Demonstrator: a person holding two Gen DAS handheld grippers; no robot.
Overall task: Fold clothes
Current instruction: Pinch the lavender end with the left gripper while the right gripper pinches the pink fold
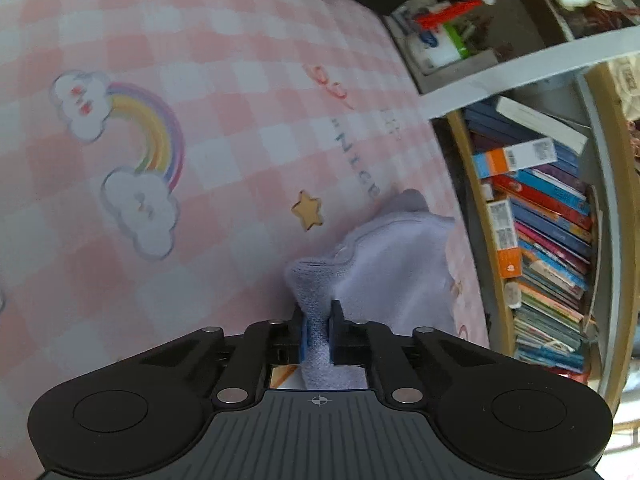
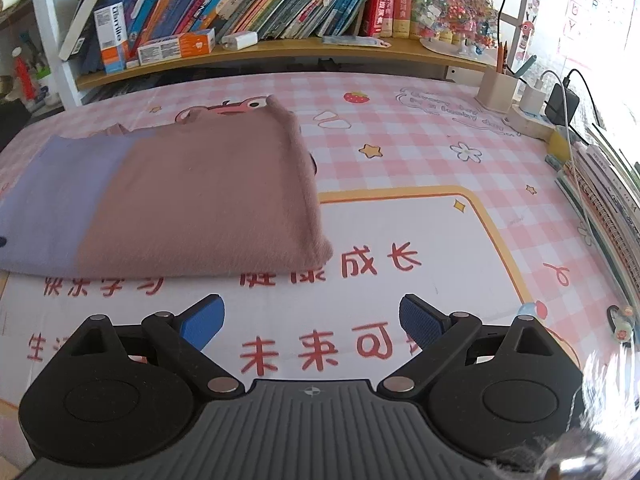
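We see the left hand-held gripper (image 1: 318, 330) pinched tight on a fold of lavender fabric (image 1: 392, 264), the cloth bunched between its blue pads (image 1: 303, 336) and trailing out ahead and to its right across the pink checked surface (image 1: 224, 60). A printed rainbow (image 1: 154, 132) lies well ahead to its left, a yellow star (image 1: 307, 208) just ahead of the cloth. A bookshelf (image 1: 548, 248) stands off to its right.

We see the right hand-held gripper (image 2: 312, 320) spread wide with nothing between its fingers (image 2: 420, 320), hovering above the white printed panel of the surface (image 2: 400, 224). The garment (image 2: 192, 200), brownish pink with a lavender band at its far left end, lies folded flat just ahead and to this gripper's left, apart from the fingers. Books (image 2: 280, 4) line a shelf beyond it.
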